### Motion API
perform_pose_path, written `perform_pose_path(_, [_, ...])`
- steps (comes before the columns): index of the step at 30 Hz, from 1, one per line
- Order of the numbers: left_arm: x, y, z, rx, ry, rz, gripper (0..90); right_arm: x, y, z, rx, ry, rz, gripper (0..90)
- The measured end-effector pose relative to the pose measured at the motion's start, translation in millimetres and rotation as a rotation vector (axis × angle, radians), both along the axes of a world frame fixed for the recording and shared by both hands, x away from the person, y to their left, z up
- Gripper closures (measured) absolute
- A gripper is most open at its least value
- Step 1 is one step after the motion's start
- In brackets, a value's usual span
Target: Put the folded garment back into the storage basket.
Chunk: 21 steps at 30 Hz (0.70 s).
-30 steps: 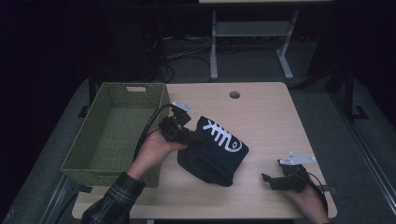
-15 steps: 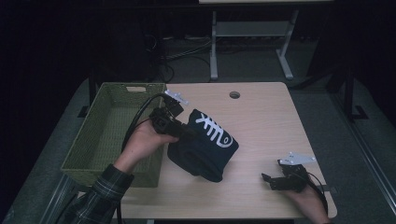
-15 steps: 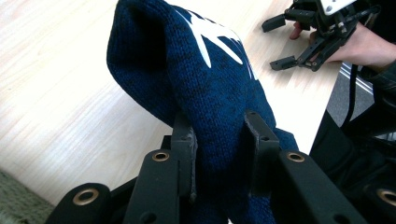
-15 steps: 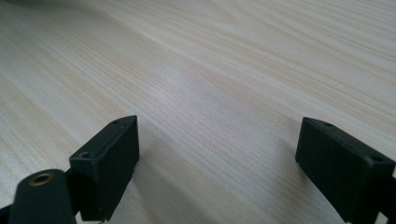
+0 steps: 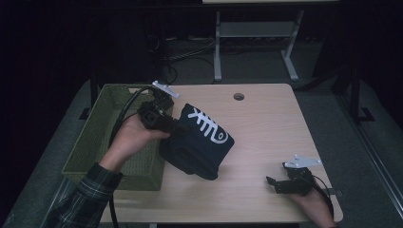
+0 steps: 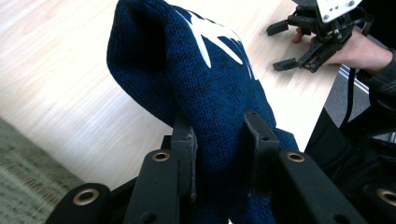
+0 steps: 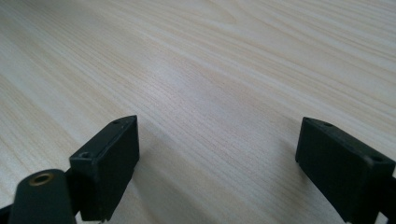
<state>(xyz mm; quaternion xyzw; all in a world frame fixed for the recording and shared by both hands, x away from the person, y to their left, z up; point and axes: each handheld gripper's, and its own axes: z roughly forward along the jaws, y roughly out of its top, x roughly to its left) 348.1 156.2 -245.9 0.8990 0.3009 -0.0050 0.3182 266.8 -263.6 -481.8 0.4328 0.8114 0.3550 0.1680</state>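
We had the left gripper (image 6: 219, 135) clamped on the navy knit hat (image 5: 199, 142). Since a second ago it lifted the hat and swung it toward the green basket (image 5: 95, 142) beside it; drop-off looked next. Right gripper (image 5: 277, 184) sat spread, empty, on the table (image 5: 266, 118).

The worktop (image 5: 266, 123) lies bare right of the knit hat (image 5: 199, 142). The green basket (image 5: 95, 142) walls its left edge.

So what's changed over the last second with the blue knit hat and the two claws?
The left claw, shut on the blue knit hat, has lifted it and carried it toward the green basket. The right claw stayed open and at rest on the table.
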Motion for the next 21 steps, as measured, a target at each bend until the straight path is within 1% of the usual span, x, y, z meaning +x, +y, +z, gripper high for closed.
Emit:
perform_pose_path(2, [-0.7, 4.6, 4.1, -0.004, -0.004, 0.004, 70.0, 0.0, 0.0, 0.0, 0.000, 0.000, 0.000, 13.1])
perform_pose_path(4, [-2.1, 11.1, 9.5, -0.015, -0.009, 0.020, 70.0, 0.0, 0.0, 0.0, 0.000, 0.000, 0.000, 13.1])
perform_pose_path(7, [-3.1, 19.2, 14.6, -0.020, -0.015, 0.033, 70.0, 0.0, 0.0, 0.0, 0.000, 0.000, 0.000, 13.1])
perform_pose_path(16, [-6.2, 48.7, 26.9, -0.021, -0.025, 0.084, 70.0, 0.0, -0.1, 0.1, 0.000, 0.001, -0.002, 13.2])
perform_pose_path(21, [-8.7, 65.6, 34.5, -0.023, -0.033, 0.121, 70.1, -0.1, 0.0, 0.1, 0.000, 0.002, -0.004, 13.2])
